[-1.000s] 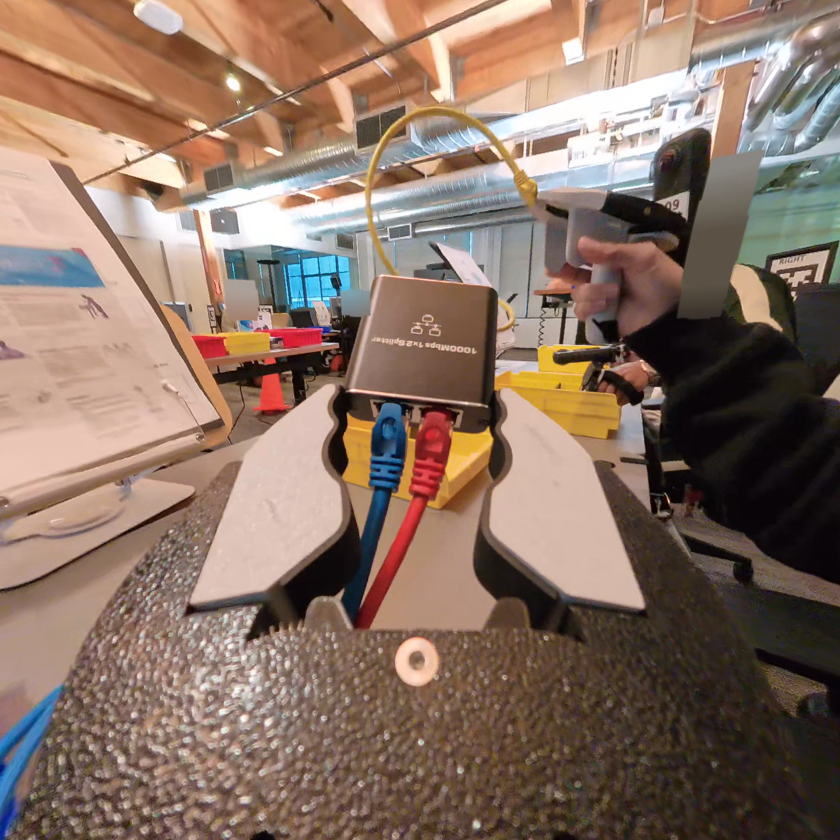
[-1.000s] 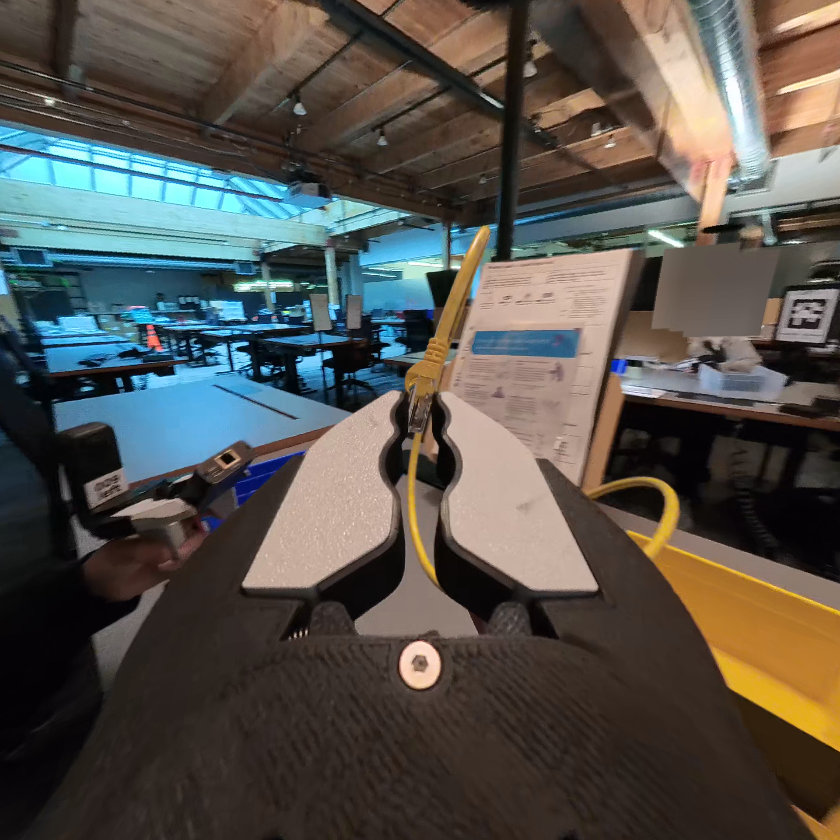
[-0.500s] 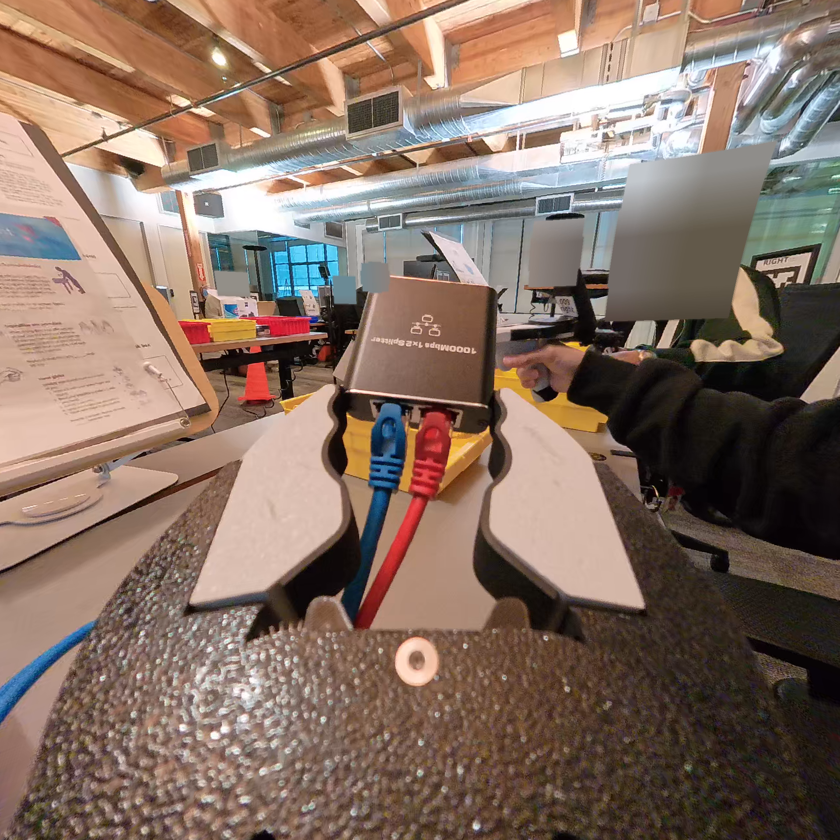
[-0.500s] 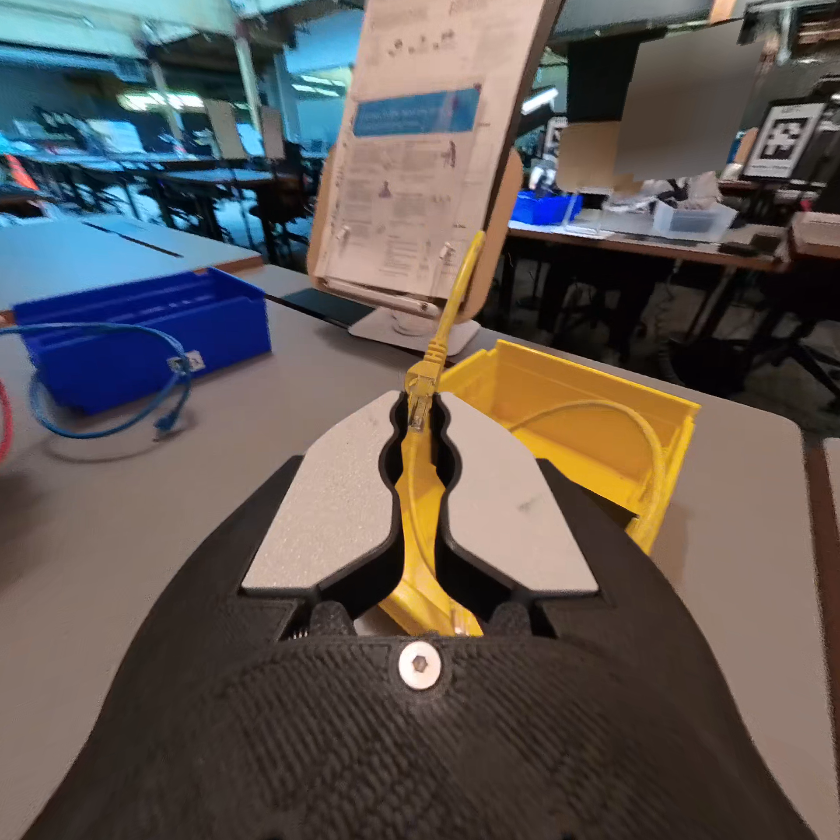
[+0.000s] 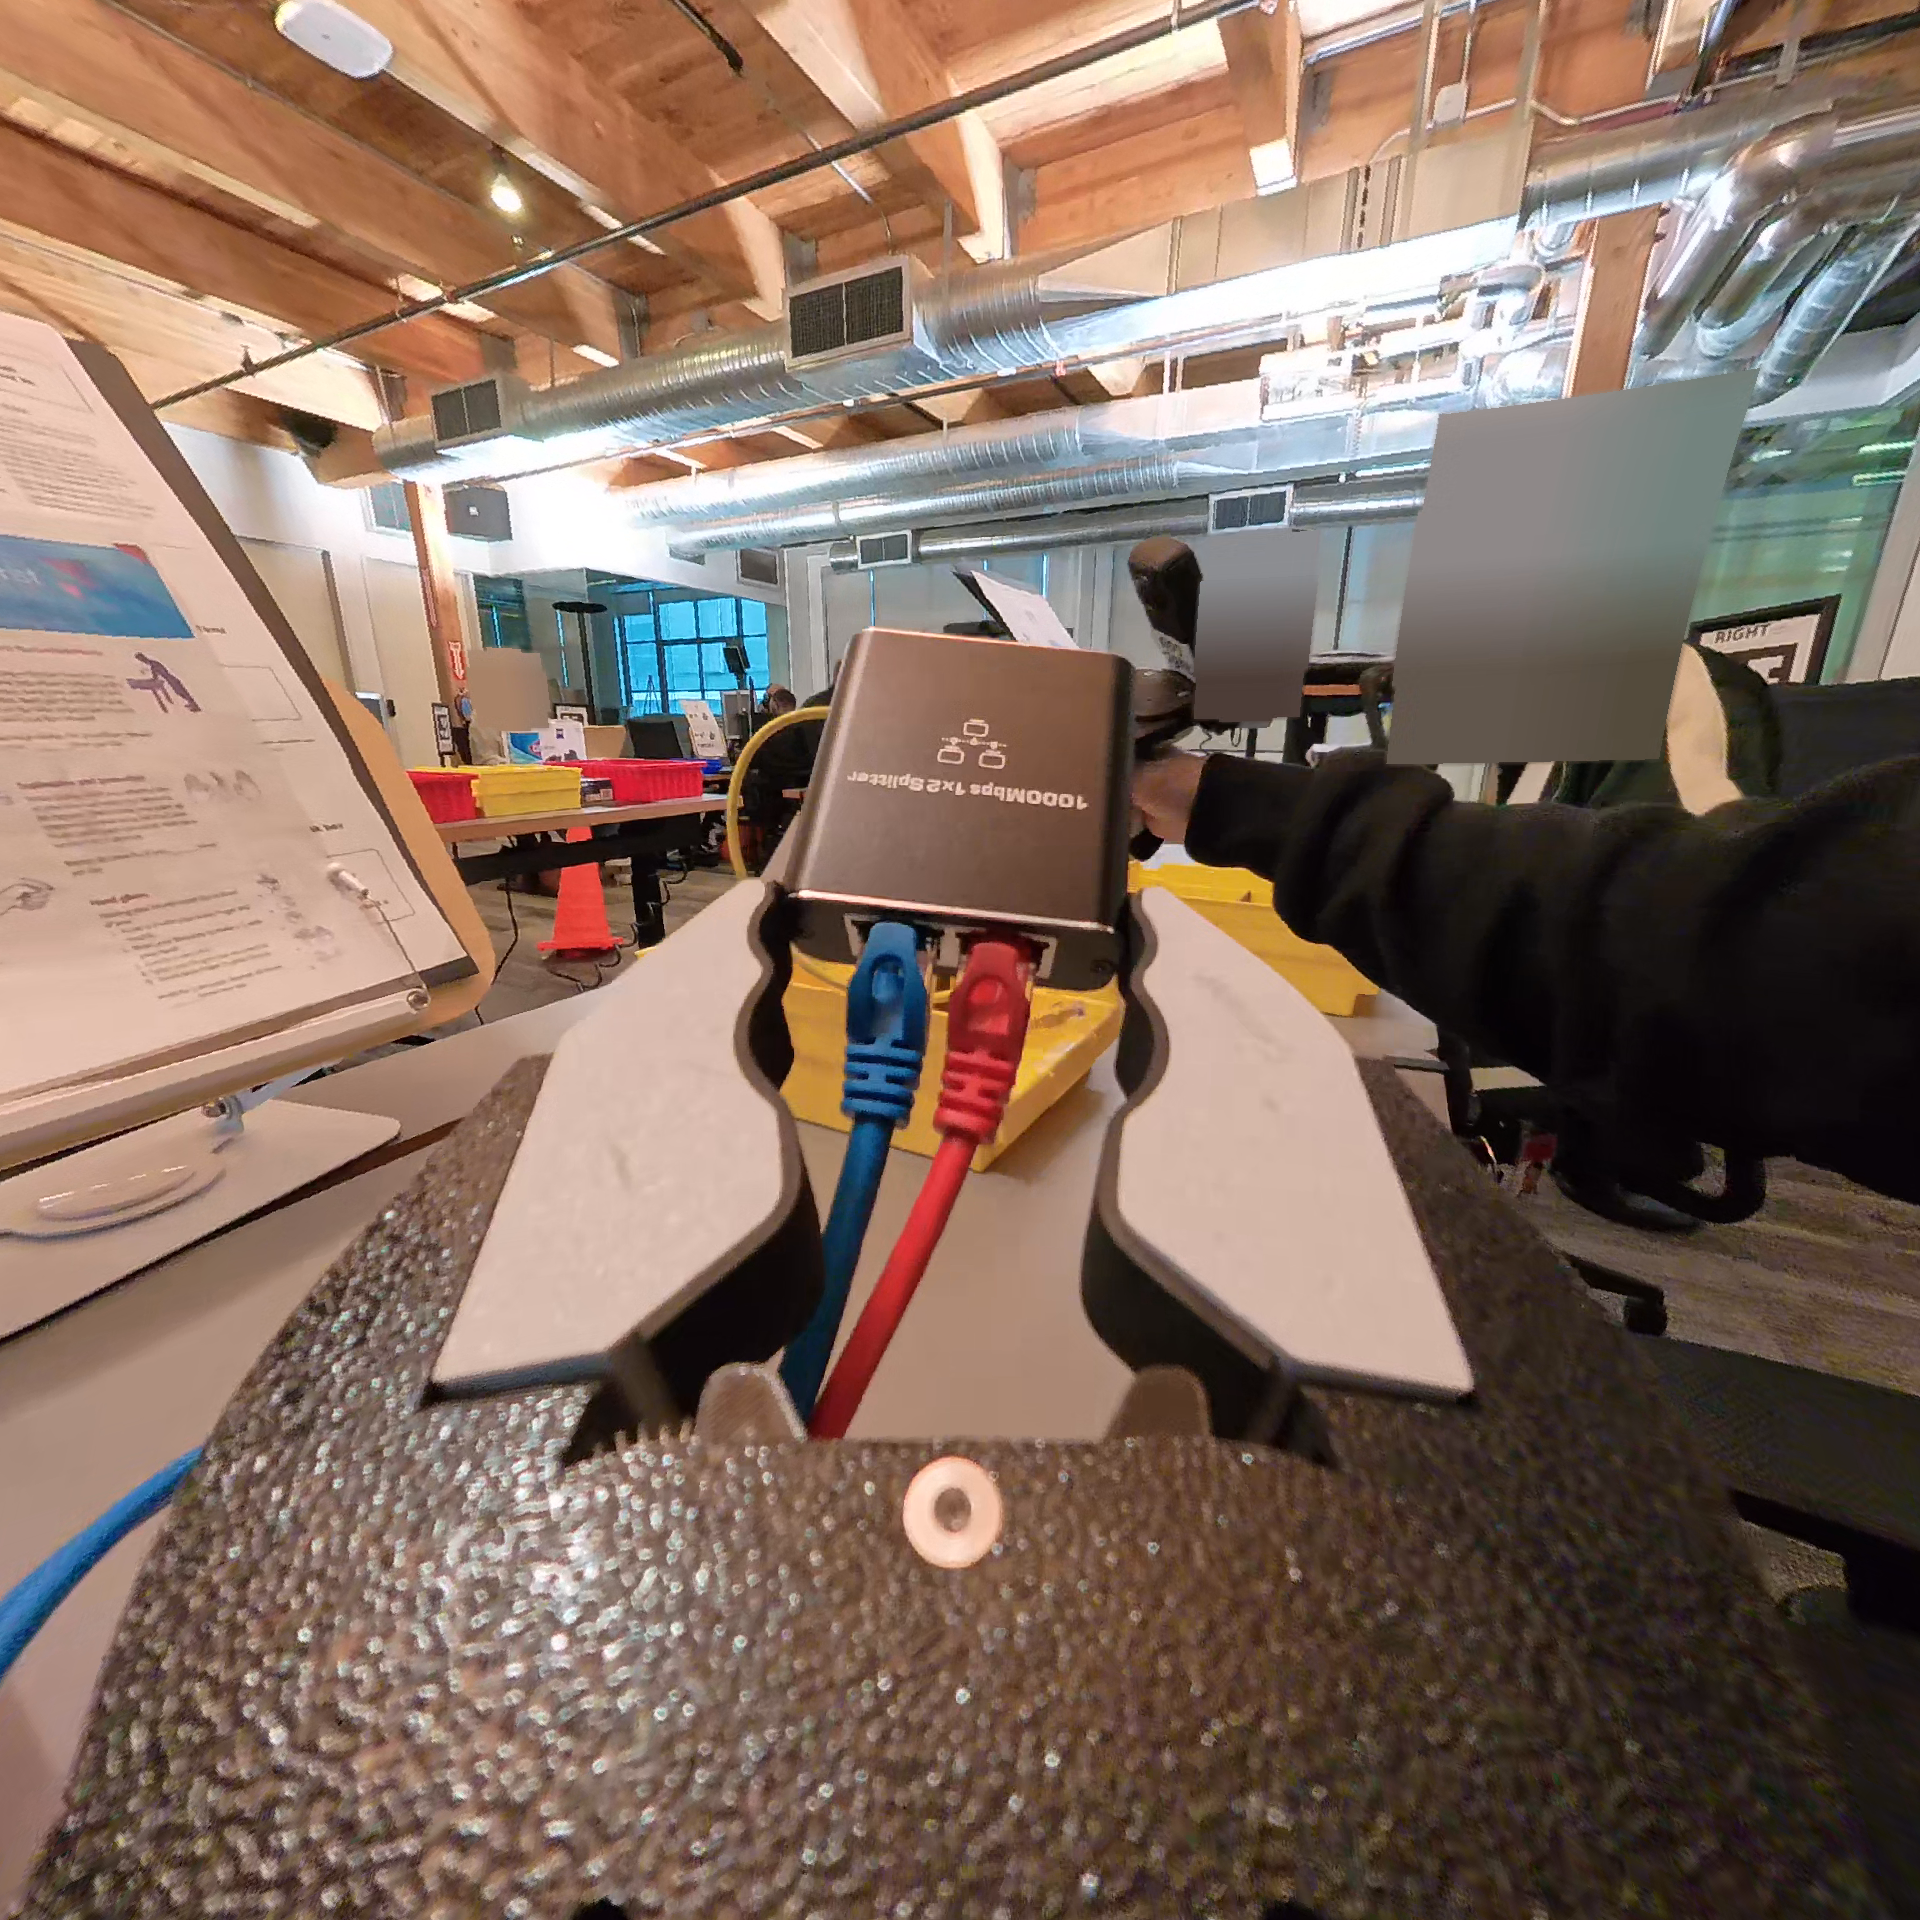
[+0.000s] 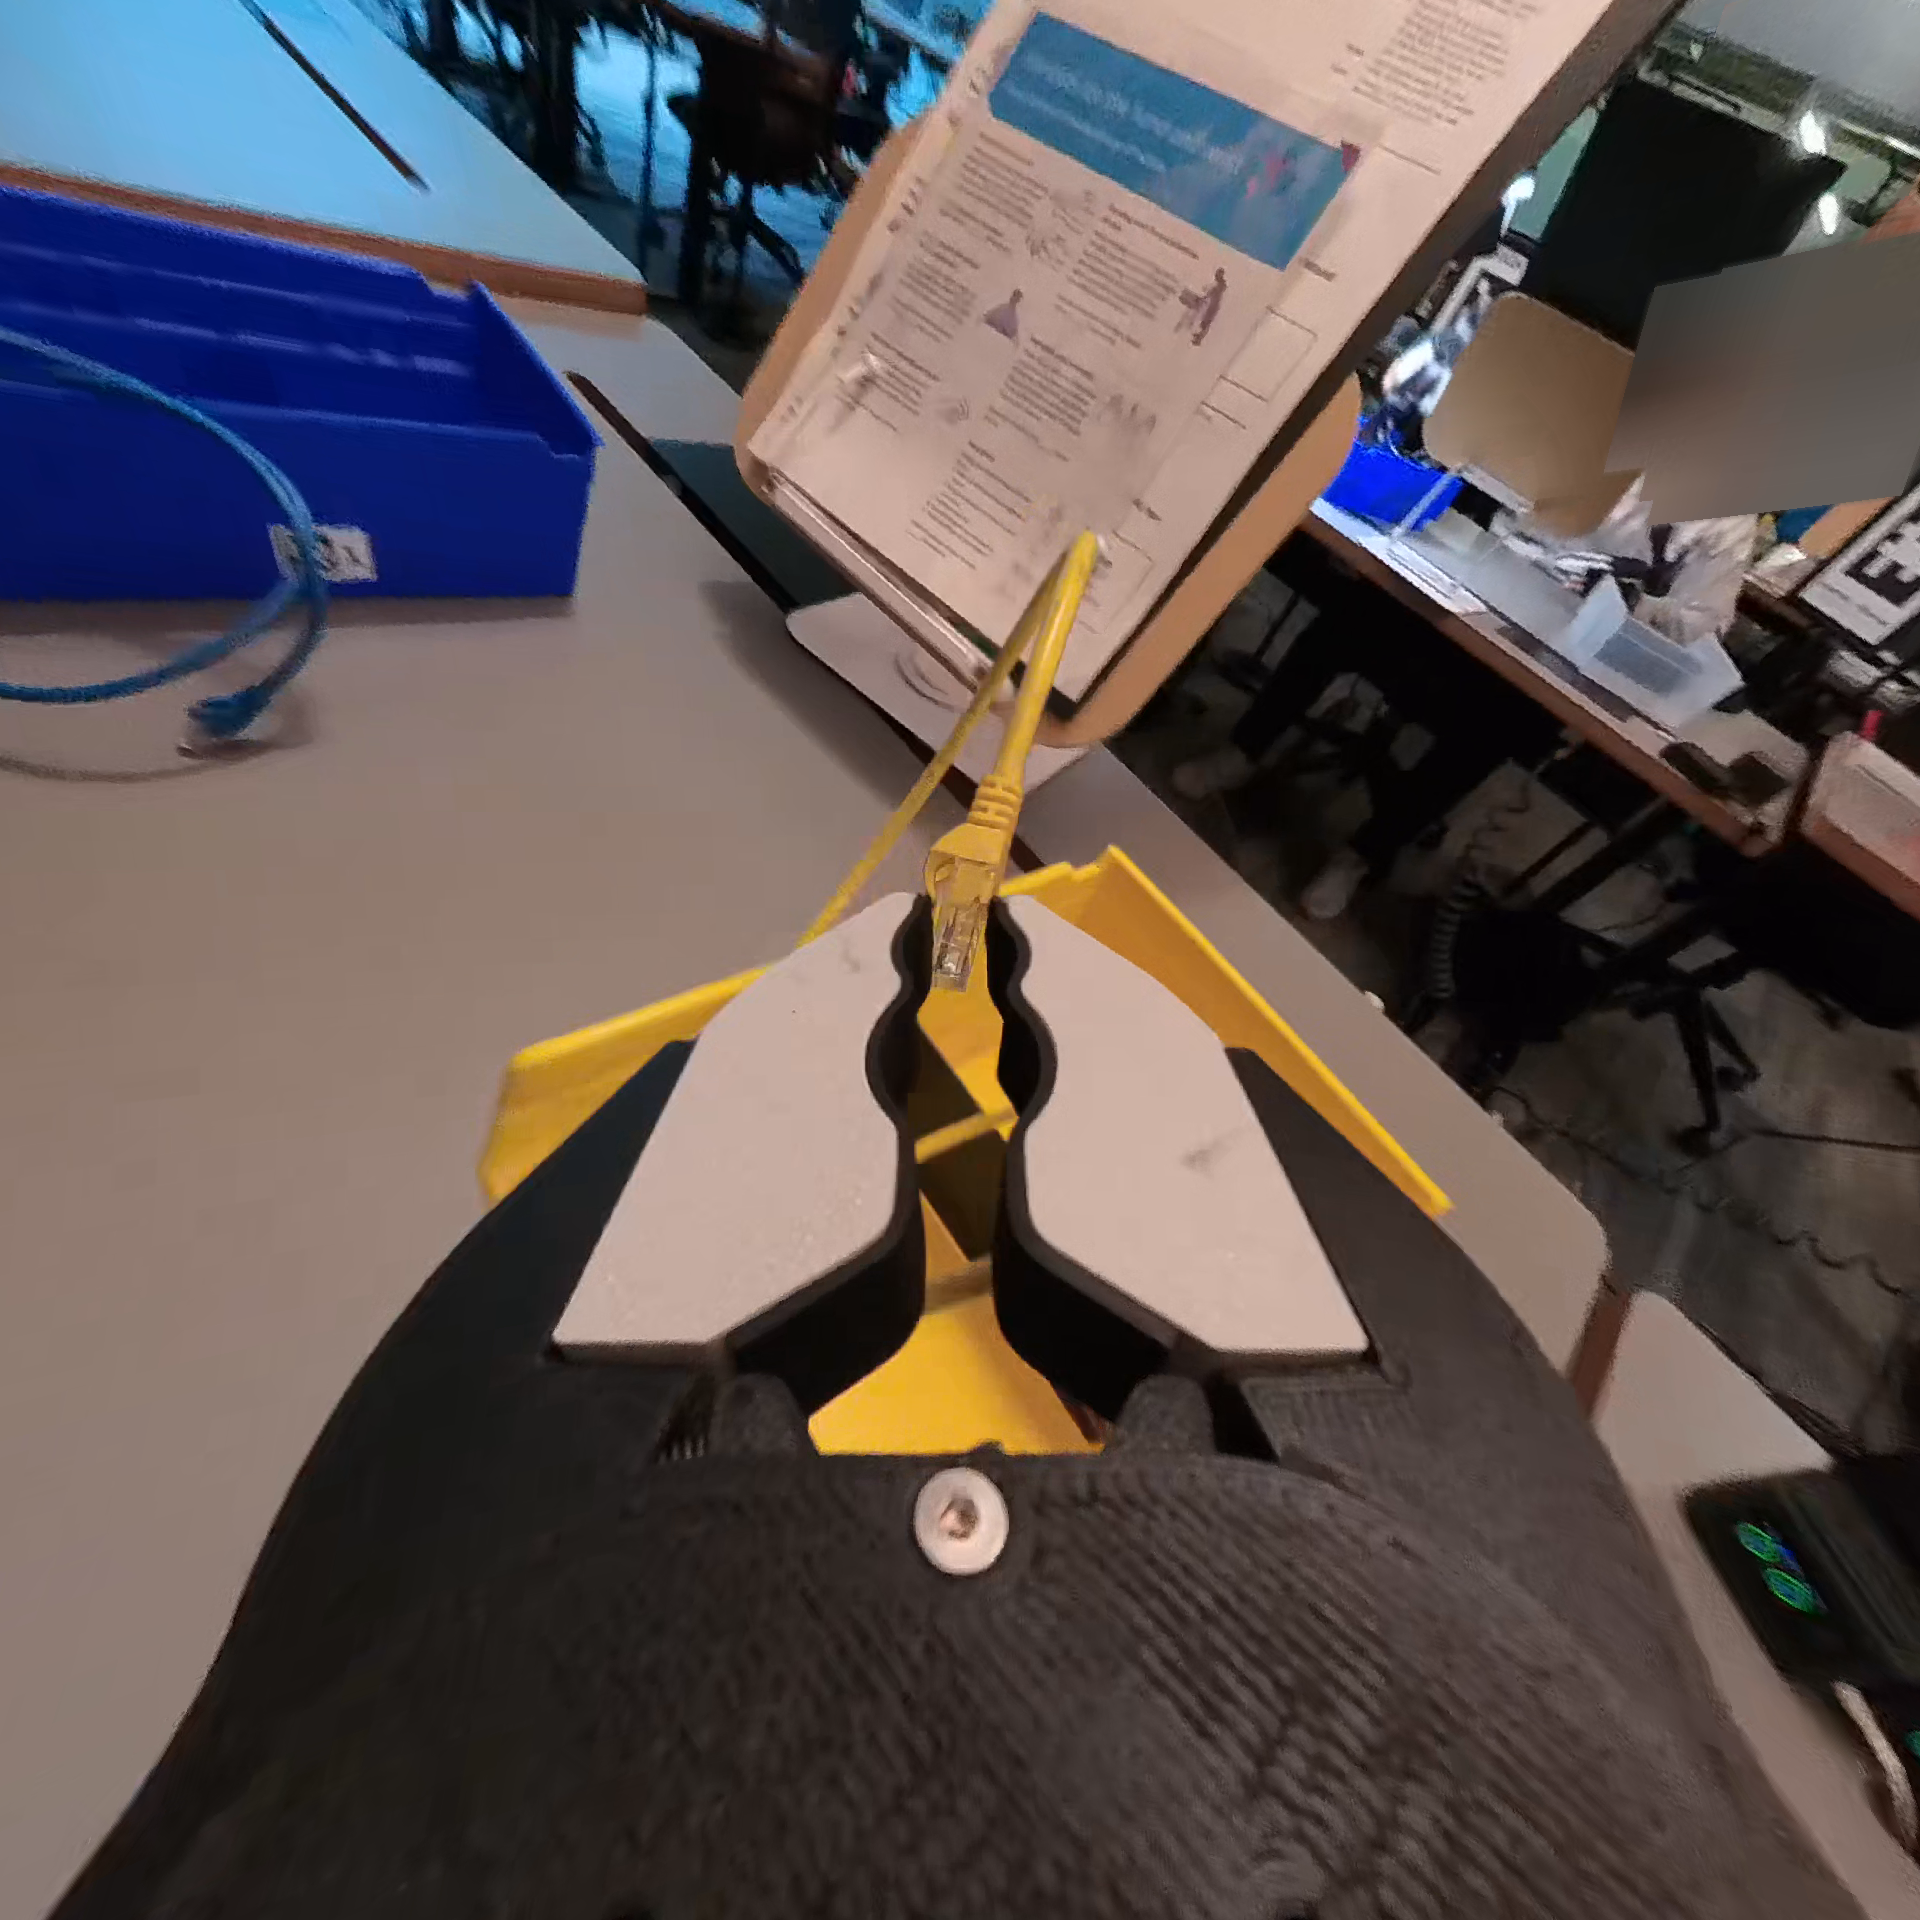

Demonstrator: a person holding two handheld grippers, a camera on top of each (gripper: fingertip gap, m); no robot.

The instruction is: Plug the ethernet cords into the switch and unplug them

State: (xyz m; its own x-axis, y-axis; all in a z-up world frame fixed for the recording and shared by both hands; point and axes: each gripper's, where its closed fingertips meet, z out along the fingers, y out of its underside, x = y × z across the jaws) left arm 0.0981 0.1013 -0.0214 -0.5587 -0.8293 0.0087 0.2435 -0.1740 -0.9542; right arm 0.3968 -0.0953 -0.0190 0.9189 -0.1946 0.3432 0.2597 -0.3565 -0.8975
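The left tool is gripping the dark switch above the table, with the blue cord and red cord plugged in. The right tool is pinching the yellow cord's plug over a yellow bin.

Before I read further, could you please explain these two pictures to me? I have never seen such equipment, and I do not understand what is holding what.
No robot arm is here: a person holds hand-operated tongs in each hand, and a camera on each looks along its two fingers. In the left view, the left tongs grip a small dark metal switch box with a blue ethernet cord and a red ethernet cord plugged in. In the right view, the right tongs pinch the clear plug of a yellow ethernet cord above a yellow plastic bin on the grey table. A blue plastic tray and a paper sheet on a stand are behind.
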